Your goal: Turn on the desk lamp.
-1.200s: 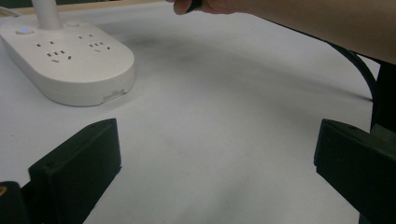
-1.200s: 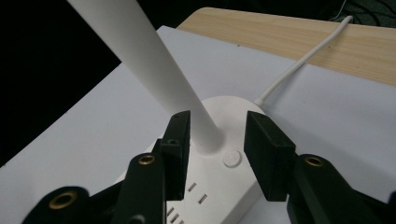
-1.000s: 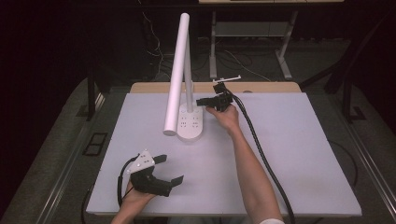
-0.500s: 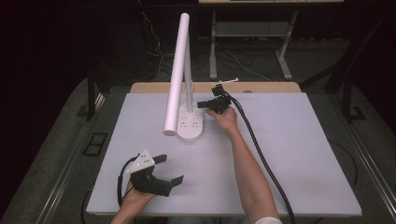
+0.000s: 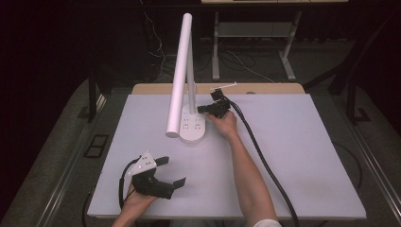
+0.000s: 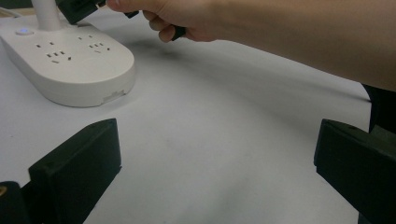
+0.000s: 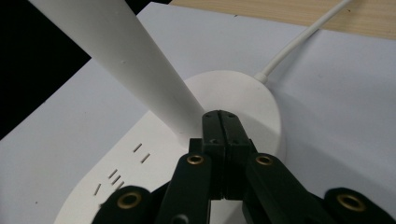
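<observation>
A white desk lamp stands at the back middle of the table, with an oval base (image 5: 193, 128) that carries socket slots and a long tube head (image 5: 178, 80). My right gripper (image 5: 201, 109) is shut with nothing between its jaws. Its tips (image 7: 219, 116) rest at the foot of the lamp's stem (image 7: 126, 60), on the base (image 7: 252, 102). My left gripper (image 5: 174, 170) lies open near the front left of the table. Its jaws (image 6: 217, 135) are wide apart over bare tabletop, well short of the base (image 6: 70, 60). A small blue light (image 6: 21, 31) glows on that base.
The lamp's white cable (image 7: 299, 42) runs off the back of the base toward the wooden table edge (image 5: 265, 88). A thick black cable (image 5: 265, 161) trails from the right gripper along the forearm. White tabletop (image 5: 302, 151) spreads to the right.
The right gripper has sunk slightly onto the lamp base beside the stem. The left gripper has stayed where it was.
</observation>
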